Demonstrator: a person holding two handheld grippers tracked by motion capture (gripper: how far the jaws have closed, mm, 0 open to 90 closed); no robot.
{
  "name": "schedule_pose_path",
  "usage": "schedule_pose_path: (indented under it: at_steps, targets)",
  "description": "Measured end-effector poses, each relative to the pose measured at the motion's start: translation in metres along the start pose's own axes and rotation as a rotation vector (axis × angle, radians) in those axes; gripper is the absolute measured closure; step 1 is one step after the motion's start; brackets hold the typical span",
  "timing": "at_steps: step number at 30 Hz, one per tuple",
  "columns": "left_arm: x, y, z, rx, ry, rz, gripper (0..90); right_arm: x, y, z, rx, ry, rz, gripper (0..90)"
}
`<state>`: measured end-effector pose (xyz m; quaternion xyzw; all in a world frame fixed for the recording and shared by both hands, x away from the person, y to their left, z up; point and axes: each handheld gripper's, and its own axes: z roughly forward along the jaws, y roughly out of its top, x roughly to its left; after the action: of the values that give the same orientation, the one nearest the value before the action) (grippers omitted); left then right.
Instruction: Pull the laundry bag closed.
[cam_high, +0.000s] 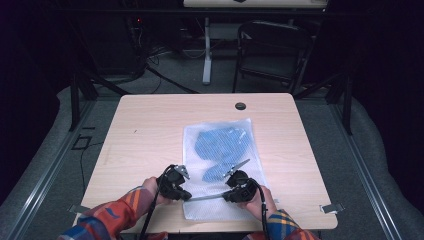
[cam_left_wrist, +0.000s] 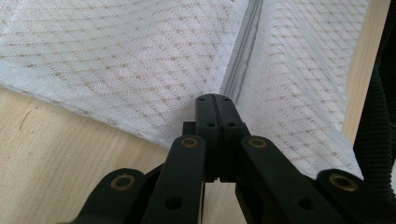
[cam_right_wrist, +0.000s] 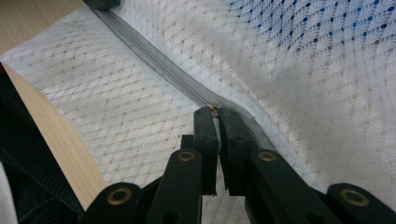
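Mesh bag (cam_high: 220, 165) flat on wooden table (cam_high: 150, 130), near the person's edge, blue cloth (cam_high: 220, 147) visible inside through the white netting. Seen from the high view: left gripper (cam_high: 186, 197) at the bag's near left corner, right gripper (cam_high: 226, 196) just to its right over the bag's near part, grey zipper (cam_high: 207, 197) stretched between the two along the near edge; hands in plaid sleeves behind each tool. From the left gripper view: jaws clenched tight together at the end of the zipper (cam_left_wrist: 243, 60), left gripper (cam_left_wrist: 215, 100) pinching the zipper tape where the mesh bag (cam_left_wrist: 116, 60) rises slightly off the table (cam_left_wrist: 56, 163). From the right gripper view: right gripper (cam_right_wrist: 217, 112) closed on the small metal zipper pull (cam_right_wrist: 214, 108), a thin sliver of gap left between the pads, zipper (cam_right_wrist: 154, 60) running away toward the upper left, blue cloth (cam_right_wrist: 327, 28) under the mesh at upper right.
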<state>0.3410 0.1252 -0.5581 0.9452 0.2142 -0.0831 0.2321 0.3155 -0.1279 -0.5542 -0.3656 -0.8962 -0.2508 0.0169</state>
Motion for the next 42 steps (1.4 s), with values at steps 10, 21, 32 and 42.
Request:
schedule_pose_path:
  at_steps: [10,21,32,42]
  targets:
    - [0.0,0.0,0.0,0.0,-0.001,0.001,90.0,-0.003,-0.004,-0.004,0.004,0.002,0.002,86.7]
    - [0.0,0.0,0.0,0.0,0.0,0.001,90.0,-0.008,-0.009,-0.008,0.01,-0.009,0.028,86.7]
    - [-0.009,0.007,-0.007,-0.081,0.042,0.055,90.0,-0.006,-0.009,-0.003,0.02,-0.012,0.015,86.7]
    - [-0.024,0.031,0.01,-0.112,0.05,0.126,90.0,-0.006,-0.008,-0.002,0.024,-0.021,0.009,86.6]
